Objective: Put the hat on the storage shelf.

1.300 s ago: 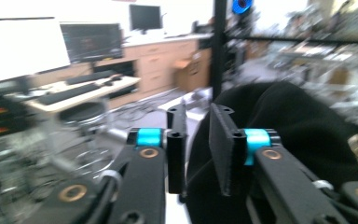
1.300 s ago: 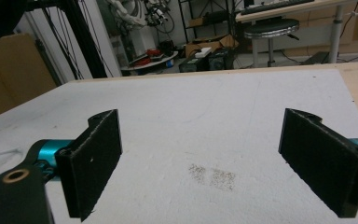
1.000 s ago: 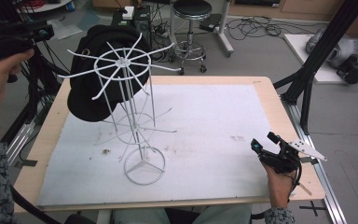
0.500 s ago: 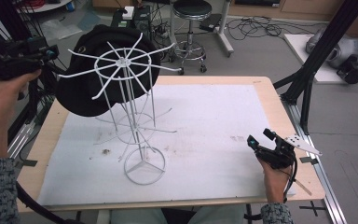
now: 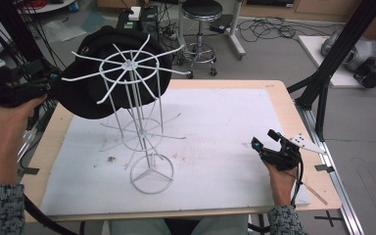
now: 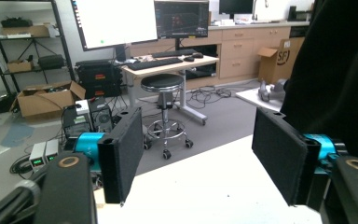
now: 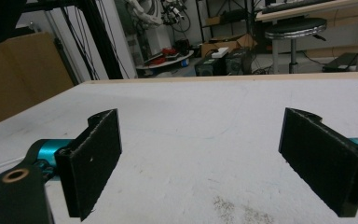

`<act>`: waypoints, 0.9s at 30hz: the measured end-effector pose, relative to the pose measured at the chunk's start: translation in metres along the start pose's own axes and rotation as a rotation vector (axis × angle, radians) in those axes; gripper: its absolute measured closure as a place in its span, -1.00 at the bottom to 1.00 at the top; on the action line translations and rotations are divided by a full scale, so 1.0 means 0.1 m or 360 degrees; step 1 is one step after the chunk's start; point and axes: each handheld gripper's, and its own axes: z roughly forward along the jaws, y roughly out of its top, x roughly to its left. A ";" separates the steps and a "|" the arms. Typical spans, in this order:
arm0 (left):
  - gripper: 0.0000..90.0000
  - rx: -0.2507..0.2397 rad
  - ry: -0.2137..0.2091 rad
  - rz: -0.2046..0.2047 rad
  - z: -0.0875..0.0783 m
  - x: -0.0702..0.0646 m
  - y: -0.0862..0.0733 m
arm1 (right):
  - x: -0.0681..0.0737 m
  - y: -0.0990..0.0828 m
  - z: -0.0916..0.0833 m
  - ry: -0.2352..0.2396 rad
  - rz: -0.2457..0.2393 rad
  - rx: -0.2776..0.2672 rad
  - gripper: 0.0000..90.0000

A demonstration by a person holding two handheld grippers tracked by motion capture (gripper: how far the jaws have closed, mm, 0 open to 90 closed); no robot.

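A black cap (image 5: 95,78) hangs on the top spokes of a white wire rack (image 5: 139,122) that stands on the white sheet. My left gripper (image 5: 54,82) is just left of the cap's edge. Its jaws have just been opening. In the left gripper view it (image 6: 200,154) stands open with nothing between the pads, and the cap (image 6: 340,70) lies just beyond the right-hand jaw. My right gripper (image 5: 263,138) rests low over the sheet at the right, well apart from the rack. In the right gripper view it (image 7: 214,158) is open over bare sheet.
The wooden table (image 5: 284,105) carries a white sheet (image 5: 225,117). The rack's ring base (image 5: 152,174) sits near the front middle. A black frame post (image 5: 330,58) rises at the right rear corner. A stool (image 5: 200,29) and cables are on the floor behind.
My left hand has sunk along the cap's left side and its jaws have opened off the cap, which stays on the rack. The right gripper has slid slightly left.
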 end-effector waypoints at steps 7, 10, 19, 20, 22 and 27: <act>-0.33 0.0009 0.0037 -0.0020 -0.11 -0.12 -0.35 | 0.03 0.02 0.10 0.0023 -0.0006 0.0005 -0.73; -0.34 0.0040 0.0053 -0.0034 -0.13 -0.16 -0.50 | 0.04 0.02 0.15 0.0040 -0.0016 0.0016 -0.73; -0.36 0.0077 0.0064 -0.0075 -0.14 -0.33 -0.93 | 0.05 0.03 0.20 0.0035 -0.0024 0.0000 -0.73; -0.36 0.0072 0.0070 -0.0078 -0.14 -0.36 -0.97 | 0.06 0.03 0.21 0.0032 -0.0021 -0.0005 -0.73; -0.36 0.0064 0.0077 -0.0091 -0.13 -0.38 -1.03 | 0.06 0.03 0.22 0.0038 -0.0018 0.0006 -0.73; -0.37 0.0081 0.0066 -0.0111 -0.11 -0.43 -1.18 | 0.06 0.04 0.24 0.0026 -0.0018 0.0001 -0.73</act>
